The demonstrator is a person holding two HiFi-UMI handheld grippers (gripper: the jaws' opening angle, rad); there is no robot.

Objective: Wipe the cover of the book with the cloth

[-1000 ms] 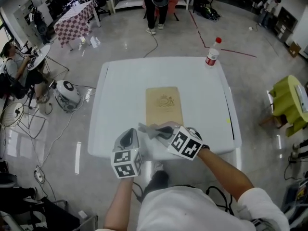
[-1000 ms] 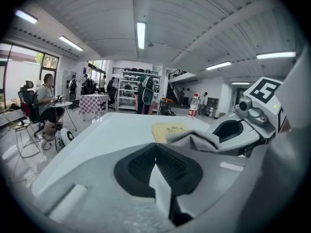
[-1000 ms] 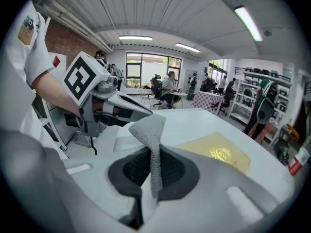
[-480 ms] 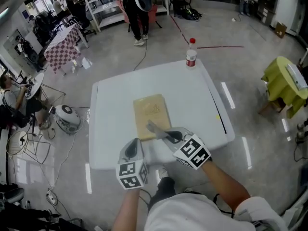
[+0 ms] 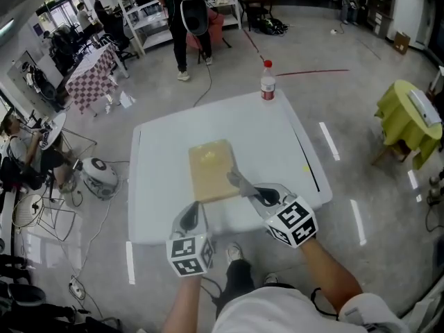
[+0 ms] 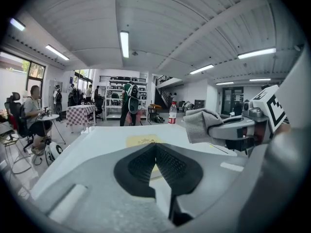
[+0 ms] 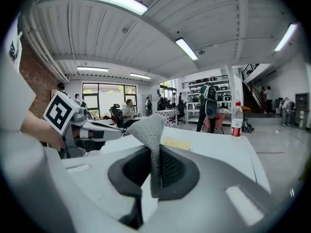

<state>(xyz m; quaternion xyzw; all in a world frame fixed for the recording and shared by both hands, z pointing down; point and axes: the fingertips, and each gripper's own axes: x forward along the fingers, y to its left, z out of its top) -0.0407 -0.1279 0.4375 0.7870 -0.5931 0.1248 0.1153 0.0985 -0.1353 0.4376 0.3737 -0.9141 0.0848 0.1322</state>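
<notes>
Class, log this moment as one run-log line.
right gripper: shut on cloth | cloth: by book's near right corner | left gripper: shut, empty | book: flat on white table

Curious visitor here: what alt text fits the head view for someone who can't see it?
Seen from above, the right tongs pinch a grey cloth at the near right corner of a tan book on a white table. The left tongs hang shut and empty by the table's near edge; a bottle stands at the far edge.
</notes>
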